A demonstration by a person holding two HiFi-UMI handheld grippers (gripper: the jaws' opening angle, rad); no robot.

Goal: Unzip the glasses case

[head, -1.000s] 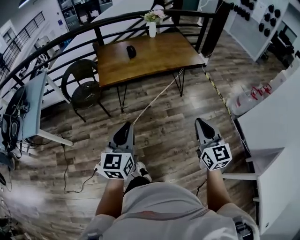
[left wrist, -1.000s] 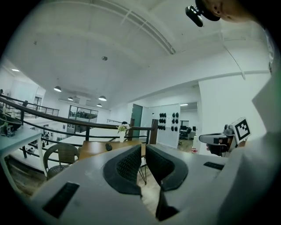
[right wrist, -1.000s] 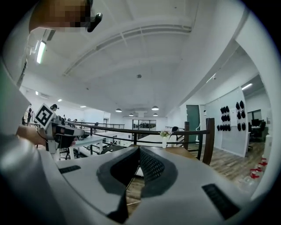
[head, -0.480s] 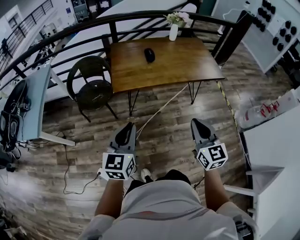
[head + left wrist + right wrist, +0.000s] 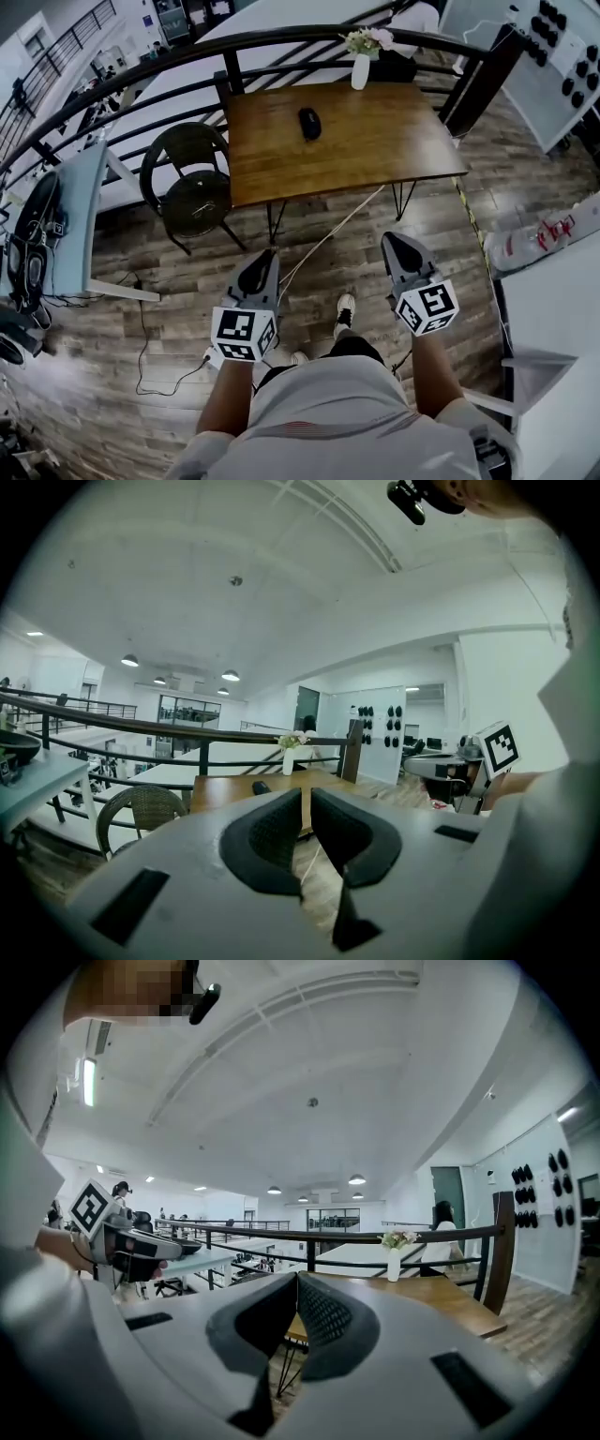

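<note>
The glasses case (image 5: 309, 123) is a small black oval lying on the brown wooden table (image 5: 375, 150), far ahead of both grippers. The left gripper view shows the case (image 5: 261, 787) as a dark lump on the table top. My left gripper (image 5: 267, 255) is held over the wooden floor in front of the table, shut and empty. My right gripper (image 5: 395, 240) hovers beside it at the same height, also shut with nothing between its pads. Both point toward the table, well short of its near edge.
A white vase of flowers (image 5: 361, 70) stands at the table's far edge by a black railing (image 5: 187, 56). A dark wicker chair (image 5: 192, 183) sits left of the table. A pale cord (image 5: 323, 239) runs across the floor. White desks flank both sides.
The person has walked forward, so the table and the case sit nearer and more central in the head view. Both grippers came along with them and stayed shut.
</note>
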